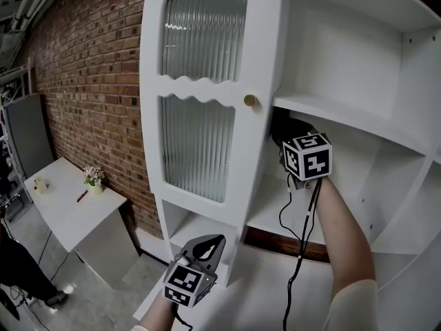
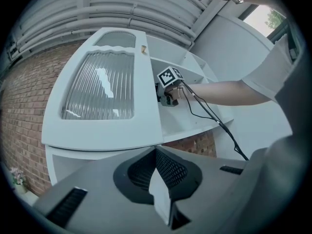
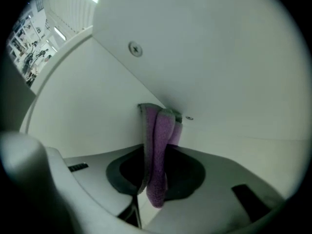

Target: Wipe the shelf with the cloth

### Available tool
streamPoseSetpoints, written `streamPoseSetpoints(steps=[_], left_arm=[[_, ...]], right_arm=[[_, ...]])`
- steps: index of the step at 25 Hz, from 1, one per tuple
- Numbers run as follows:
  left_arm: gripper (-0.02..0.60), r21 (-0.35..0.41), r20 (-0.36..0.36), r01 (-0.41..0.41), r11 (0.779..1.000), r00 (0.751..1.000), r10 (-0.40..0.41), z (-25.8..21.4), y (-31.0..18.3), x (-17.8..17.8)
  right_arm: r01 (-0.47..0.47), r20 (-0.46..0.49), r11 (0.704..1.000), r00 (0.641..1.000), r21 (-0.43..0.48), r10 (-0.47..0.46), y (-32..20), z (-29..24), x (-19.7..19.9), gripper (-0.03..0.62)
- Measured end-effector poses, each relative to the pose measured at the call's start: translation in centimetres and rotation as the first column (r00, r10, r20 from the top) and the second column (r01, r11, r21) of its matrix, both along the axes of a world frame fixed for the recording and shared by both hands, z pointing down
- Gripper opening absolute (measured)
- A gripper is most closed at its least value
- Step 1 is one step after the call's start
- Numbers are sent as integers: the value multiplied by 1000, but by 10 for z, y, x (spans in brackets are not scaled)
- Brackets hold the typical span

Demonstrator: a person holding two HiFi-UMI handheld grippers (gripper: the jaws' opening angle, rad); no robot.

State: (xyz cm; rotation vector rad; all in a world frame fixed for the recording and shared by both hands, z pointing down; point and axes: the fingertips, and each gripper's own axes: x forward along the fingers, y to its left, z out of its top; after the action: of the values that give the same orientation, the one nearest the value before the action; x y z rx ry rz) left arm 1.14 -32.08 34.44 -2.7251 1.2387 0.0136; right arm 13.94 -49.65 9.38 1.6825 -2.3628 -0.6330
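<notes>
Cloth [image 3: 157,169], purple and fuzzy, hangs as a narrow folded strip, pinched between the right gripper's [image 3: 160,126] jaws; its far end presses into an inner corner of the white cabinet [image 1: 358,61], above a shelf [image 1: 275,216], right of the open door [image 1: 200,150]; left gripper [image 2: 161,199] low and near, jaws pressed together, empty.

Head cam faced the cabinet [image 1: 358,61] and its open door [image 1: 207,102] from the front, close in. Left cam sat low outside and looked up at the same door and the right tongs [image 2: 165,96]. Right cam sat inside a compartment, hard against its corner.
</notes>
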Motion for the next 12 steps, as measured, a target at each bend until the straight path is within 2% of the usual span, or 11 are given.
streamPoseSetpoints(steps=[4, 12], left_arm=[[14, 0, 19, -9, 1000, 1000, 9, -2, 4, 12], [14, 14, 48, -53, 999, 997, 52, -3, 27, 36]], right_arm=[[0, -38, 1000, 999, 21, 0, 27, 1, -13, 80], [62, -95, 997, 994, 54, -57, 100, 1, -42, 81]])
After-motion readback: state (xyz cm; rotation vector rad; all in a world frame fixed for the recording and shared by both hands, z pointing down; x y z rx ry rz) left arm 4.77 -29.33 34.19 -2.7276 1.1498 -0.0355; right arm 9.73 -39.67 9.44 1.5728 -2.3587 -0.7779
